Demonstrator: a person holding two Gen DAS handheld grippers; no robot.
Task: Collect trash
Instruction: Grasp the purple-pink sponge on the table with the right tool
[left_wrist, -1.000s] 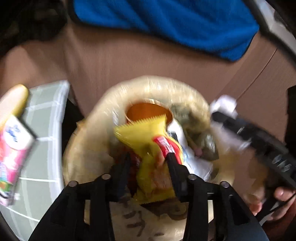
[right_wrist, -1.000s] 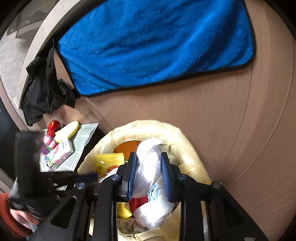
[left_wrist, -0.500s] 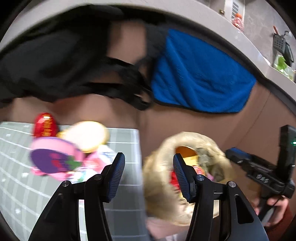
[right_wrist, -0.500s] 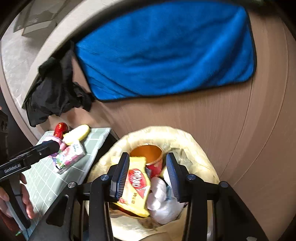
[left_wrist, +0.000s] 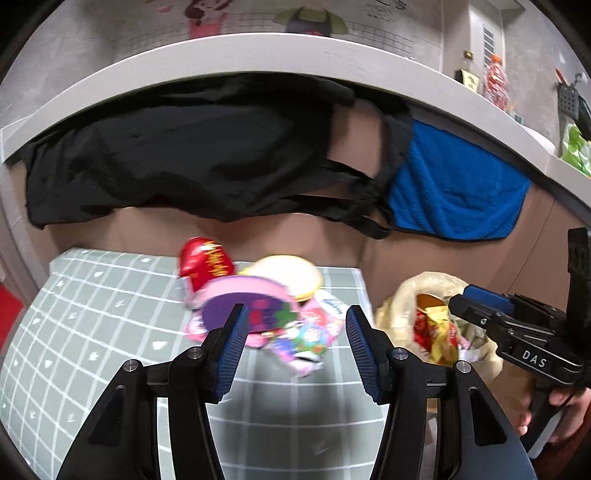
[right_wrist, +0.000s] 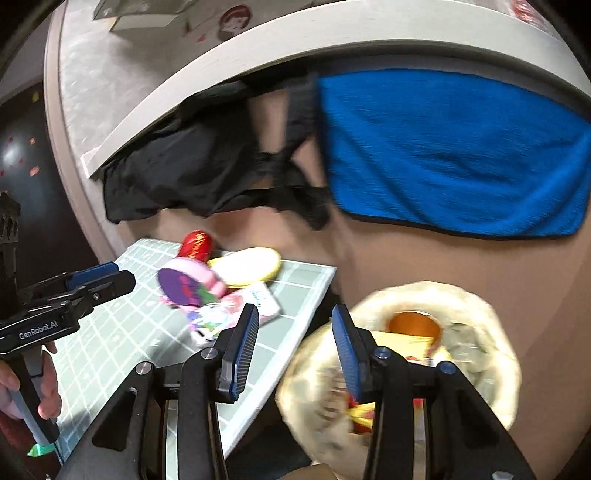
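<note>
Both grippers stand open with nothing between their fingers. In the left wrist view my left gripper (left_wrist: 295, 325) hovers over a green gridded table (left_wrist: 92, 332), just short of a trash pile: a red packet (left_wrist: 205, 262), a pink and purple round tub (left_wrist: 240, 306), a pale yellow oval (left_wrist: 284, 273) and a colourful wrapper (left_wrist: 306, 341). A cream trash bag (left_wrist: 399, 306) stands right of the table, with my right gripper (left_wrist: 461, 301) over it. In the right wrist view my right gripper (right_wrist: 295, 321) hangs between the table's edge and the trash bag (right_wrist: 480, 306), which holds an orange cup (right_wrist: 413, 325) and wrappers.
A black cloth (left_wrist: 177, 155) and a blue towel (left_wrist: 454, 192) hang from a pale counter edge (left_wrist: 258, 51) over a brown cabinet front. A hand (right_wrist: 48, 398) holds the left gripper (right_wrist: 110, 280) at the left of the right wrist view. The table (right_wrist: 110, 350) ends close to the bag.
Both grippers let their trash go into the bag and opened. The left one swung up and left, from the bag to the pile on the table. The right one drew back towards the table's edge.
</note>
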